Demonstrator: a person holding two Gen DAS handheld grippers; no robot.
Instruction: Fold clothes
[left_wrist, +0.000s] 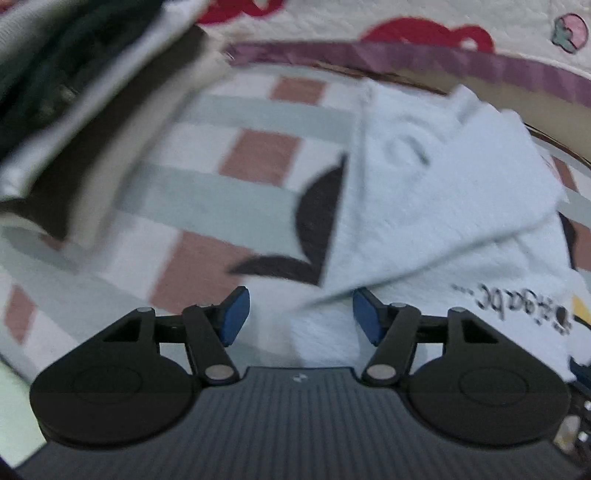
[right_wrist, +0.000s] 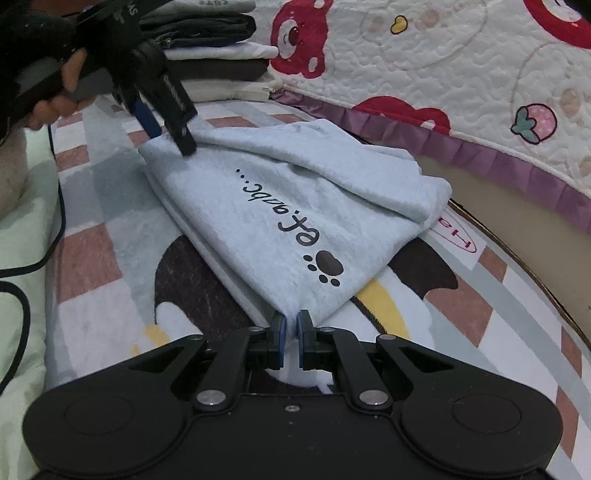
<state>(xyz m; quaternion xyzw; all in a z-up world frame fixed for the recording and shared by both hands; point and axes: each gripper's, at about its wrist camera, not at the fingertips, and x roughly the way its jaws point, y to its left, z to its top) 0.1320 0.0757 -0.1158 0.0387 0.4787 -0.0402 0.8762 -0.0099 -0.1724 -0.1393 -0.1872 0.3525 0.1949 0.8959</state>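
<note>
A light blue garment (right_wrist: 295, 214) with black script and a paw print lies partly folded on a checked play mat (right_wrist: 88, 266); it also shows in the left wrist view (left_wrist: 436, 206). My right gripper (right_wrist: 291, 325) is shut on the garment's near corner. My left gripper (left_wrist: 299, 314) is open, its blue pads either side of the garment's edge at the far corner; in the right wrist view it (right_wrist: 166, 136) is held by a gloved hand, fingertips on the cloth.
A stack of folded clothes (right_wrist: 214, 51) stands at the mat's far left, close to the left gripper. A quilt (right_wrist: 443, 66) with red bears and a purple frill borders the far side. A pale green cloth with a black cable (right_wrist: 22, 258) lies left.
</note>
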